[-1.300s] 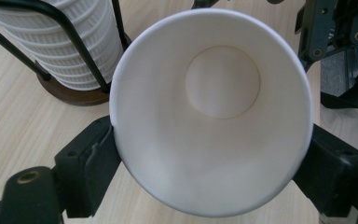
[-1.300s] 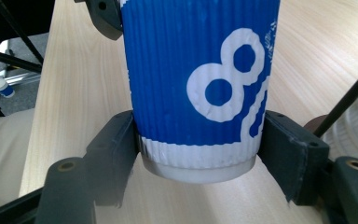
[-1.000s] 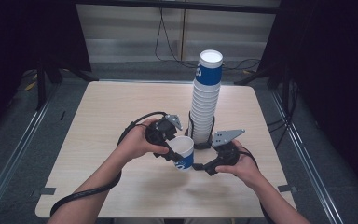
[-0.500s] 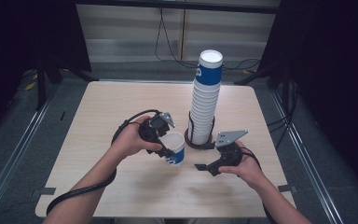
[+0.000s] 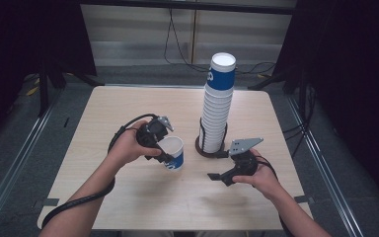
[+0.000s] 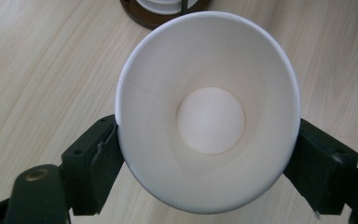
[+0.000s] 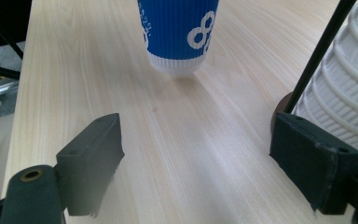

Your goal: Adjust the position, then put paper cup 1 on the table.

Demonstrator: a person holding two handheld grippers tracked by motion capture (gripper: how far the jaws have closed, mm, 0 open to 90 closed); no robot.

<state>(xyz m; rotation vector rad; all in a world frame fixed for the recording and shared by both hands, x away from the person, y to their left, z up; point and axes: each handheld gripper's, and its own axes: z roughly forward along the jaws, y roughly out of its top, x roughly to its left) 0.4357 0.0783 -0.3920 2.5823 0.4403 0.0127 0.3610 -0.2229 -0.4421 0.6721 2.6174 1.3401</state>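
Even overhead light brightens the pale surface [image 5: 128,113] while its surroundings fall nearly black. Shadows under the stacked cups [image 5: 217,108] are soft. The right tool's [image 7: 200,158] near jaw edges blur slightly.

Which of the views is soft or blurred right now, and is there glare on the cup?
Right gripper view: the left jaw's lower edge smears, while the blue cup and cup stack are sharp. Left gripper view: the cup's white inside is evenly lit, without glare. High view: the table is bright and the surroundings dark.
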